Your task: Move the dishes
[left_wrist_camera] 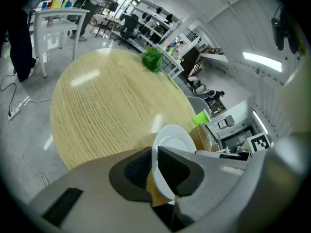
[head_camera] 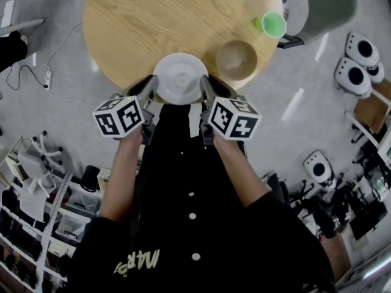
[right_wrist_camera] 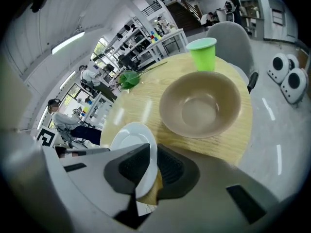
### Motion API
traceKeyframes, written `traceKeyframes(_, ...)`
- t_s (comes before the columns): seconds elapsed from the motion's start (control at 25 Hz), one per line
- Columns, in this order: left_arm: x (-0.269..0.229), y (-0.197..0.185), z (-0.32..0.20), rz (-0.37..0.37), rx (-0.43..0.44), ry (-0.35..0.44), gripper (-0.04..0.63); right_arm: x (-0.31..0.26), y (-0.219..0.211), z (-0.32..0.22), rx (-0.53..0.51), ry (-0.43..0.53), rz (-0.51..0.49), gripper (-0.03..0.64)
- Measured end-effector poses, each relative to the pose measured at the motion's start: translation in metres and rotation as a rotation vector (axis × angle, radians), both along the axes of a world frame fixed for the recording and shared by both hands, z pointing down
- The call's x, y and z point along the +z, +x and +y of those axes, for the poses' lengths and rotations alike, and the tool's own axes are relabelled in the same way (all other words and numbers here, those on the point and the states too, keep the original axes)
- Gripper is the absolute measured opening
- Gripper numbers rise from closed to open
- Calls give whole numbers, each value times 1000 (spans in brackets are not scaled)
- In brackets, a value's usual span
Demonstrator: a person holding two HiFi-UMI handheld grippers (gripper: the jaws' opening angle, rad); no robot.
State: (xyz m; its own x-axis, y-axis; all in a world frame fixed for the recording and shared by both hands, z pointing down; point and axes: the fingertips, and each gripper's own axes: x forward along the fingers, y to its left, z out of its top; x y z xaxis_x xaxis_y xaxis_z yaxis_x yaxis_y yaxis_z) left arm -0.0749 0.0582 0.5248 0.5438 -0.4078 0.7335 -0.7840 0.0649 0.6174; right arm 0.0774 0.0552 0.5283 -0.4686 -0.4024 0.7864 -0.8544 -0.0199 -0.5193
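Though overhead leaves it unclear, gripper views show the plate (left_wrist_camera: pixel 176 139) clamped

Clearance: open left and far, crowded right.
I see bare tabletop (head_camera: pixel 140 23) beyond and left of the plate (head_camera: pixel 180 78); tan bowl (head_camera: pixel 236 60) sits just beside its right rim, green cup (head_camera: pixel 273 24) behind that.

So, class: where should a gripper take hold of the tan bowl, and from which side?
Probably its rim, on the near side by the table edge, one jaw inside, one outside. The bowl stands upright, empty, with a thin wall; the green cup stands on the far side.
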Motion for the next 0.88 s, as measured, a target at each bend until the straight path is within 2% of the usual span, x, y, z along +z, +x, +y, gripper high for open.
traceKeyframes(0.28,5,1,-12,1,15,18,38,11,3,-2,74,0,-36,49)
traceKeyframes(0.88,18,5,-25,-4,23,34,38,28,7,-2,139,-40,-58,49)
